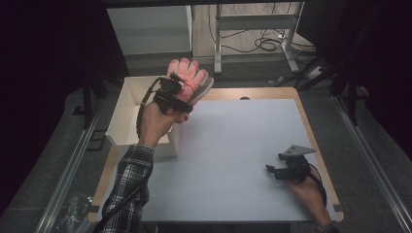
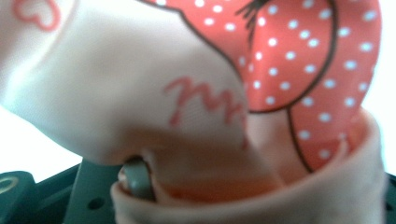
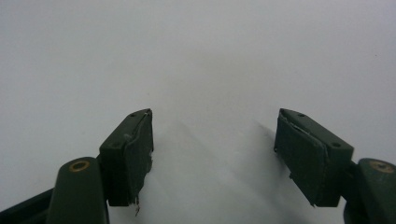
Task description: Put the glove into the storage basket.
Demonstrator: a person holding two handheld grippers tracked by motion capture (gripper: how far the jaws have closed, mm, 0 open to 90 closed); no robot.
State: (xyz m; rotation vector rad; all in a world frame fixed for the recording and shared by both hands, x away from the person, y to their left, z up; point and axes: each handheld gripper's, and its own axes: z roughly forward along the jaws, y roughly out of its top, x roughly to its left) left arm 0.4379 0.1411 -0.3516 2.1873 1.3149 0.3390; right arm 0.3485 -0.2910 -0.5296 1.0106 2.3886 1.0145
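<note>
I see a soft, matt cloth glove in my left gripper view, pink with printed white dots. The table top looks smooth and matt pale grey, edged in wood. My right gripper has dull dark plastic pads. The box at left looks matt white.

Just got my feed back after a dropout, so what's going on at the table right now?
The left gripper is raised over the white box at the table's left edge, shut on a pink and red polka-dot glove. The right gripper rests low over the bare tabletop near the right edge, jaws open and holding nothing.
</note>
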